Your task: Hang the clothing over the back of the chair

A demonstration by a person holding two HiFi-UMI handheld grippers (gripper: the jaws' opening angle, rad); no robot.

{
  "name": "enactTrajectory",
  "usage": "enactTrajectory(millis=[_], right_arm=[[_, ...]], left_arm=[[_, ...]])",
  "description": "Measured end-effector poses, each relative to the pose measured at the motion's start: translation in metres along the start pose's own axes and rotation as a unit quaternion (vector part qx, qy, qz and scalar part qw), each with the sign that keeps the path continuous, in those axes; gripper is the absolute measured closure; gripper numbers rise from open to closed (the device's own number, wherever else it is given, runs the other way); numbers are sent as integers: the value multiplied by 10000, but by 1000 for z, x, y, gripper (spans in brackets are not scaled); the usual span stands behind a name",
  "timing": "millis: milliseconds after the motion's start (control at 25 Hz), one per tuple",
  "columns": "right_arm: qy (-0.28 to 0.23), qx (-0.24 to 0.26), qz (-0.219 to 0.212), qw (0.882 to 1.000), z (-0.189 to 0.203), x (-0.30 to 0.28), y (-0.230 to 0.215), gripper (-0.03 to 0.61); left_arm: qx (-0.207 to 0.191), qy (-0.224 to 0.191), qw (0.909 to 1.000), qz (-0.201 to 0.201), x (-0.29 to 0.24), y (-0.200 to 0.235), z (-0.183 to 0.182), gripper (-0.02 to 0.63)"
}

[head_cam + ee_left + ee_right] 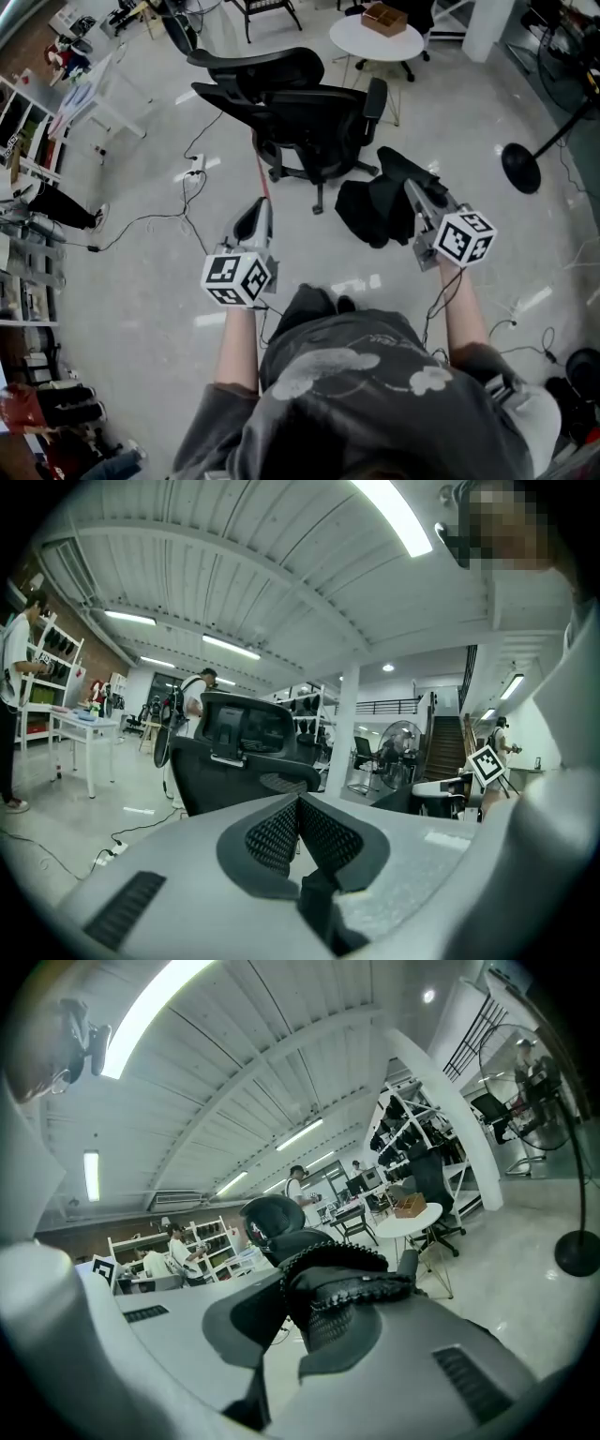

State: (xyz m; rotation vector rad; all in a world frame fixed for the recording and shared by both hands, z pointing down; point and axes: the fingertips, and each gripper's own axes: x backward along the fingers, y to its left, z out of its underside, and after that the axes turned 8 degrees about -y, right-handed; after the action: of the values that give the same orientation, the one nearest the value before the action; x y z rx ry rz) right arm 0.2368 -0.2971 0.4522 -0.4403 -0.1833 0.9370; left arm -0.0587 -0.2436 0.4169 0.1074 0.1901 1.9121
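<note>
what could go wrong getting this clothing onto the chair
Only the right gripper pinches the clothing, which hangs bunched; it could slip out or land in a lump.
The left gripper is shut and empty, so nothing spreads it.
Cables on the floor near the chair could trip the person.

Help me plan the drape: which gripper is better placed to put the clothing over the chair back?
Right. The right gripper is shut on the black clothing near the chair; the left gripper is shut and empty.
</note>
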Motion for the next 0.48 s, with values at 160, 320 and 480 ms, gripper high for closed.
enactTrajectory(millis=[160,320,480], right_arm=[[-24,-8,193,9998,-6,-9,-21,561],[-73,55,309,9995,-16,-29,-34,561],[-47,208,432,9988,-29,-58,-47,561]], left_arm=[[27,62,10000,-32,-21,11,5,612],[5,57,10000,76,-50,22,1,611],[-8,0,10000,54,-78,46,-9,612]])
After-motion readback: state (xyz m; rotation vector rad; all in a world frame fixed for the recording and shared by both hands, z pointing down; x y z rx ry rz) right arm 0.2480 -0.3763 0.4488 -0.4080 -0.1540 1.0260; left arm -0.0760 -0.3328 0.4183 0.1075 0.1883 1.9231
